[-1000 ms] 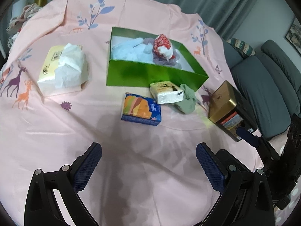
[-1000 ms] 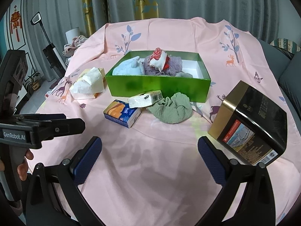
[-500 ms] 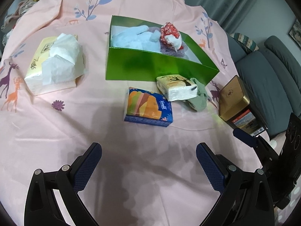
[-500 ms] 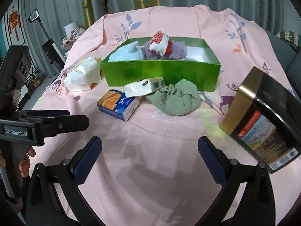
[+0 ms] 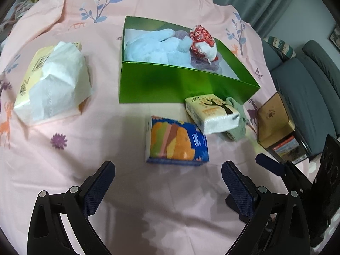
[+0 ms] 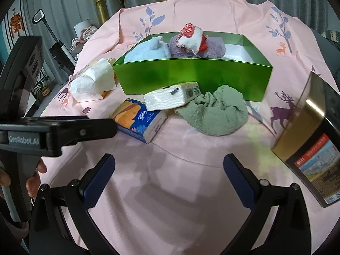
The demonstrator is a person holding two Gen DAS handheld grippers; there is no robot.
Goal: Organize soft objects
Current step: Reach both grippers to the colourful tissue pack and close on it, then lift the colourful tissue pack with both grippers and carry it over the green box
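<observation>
Three tissue packs, one green box [image 5: 170,85], one loose green cloth [image 6: 214,114].
Left gripper [image 5: 167,180] and right gripper [image 6: 169,170] both spread wide, empty, hovering short of the packs.

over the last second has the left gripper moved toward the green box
Yes. The left gripper has advanced toward the shiny green cardboard box, which looms larger and nearer its open fingers.

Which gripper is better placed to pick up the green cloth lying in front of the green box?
Probably the right gripper: open, with the green cloth just ahead. For the left gripper, a white tissue pack covers most of the cloth.
</observation>
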